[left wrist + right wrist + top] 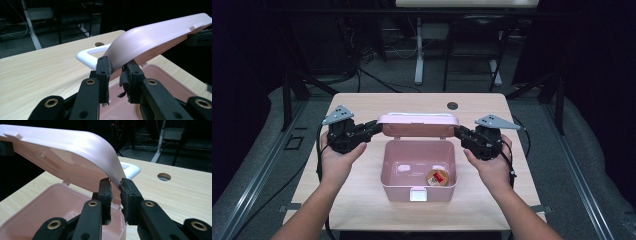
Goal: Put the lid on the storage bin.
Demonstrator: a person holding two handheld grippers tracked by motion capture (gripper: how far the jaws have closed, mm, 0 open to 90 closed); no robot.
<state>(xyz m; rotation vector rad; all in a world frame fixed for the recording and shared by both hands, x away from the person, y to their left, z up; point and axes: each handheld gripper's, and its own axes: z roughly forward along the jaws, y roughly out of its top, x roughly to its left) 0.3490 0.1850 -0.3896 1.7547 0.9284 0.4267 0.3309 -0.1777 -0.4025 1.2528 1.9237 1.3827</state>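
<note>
Lid – smooth glossy pink plastic; table – matt pale wood grain

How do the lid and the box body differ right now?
The pink lid is raised at a tilt, while the box body sits flat on the table. The lid is pinched at both ends by the left gripper and right gripper; the body is ungripped. The body holds a small snack; the lid carries a white handle. Both are pale pink plastic.
</note>
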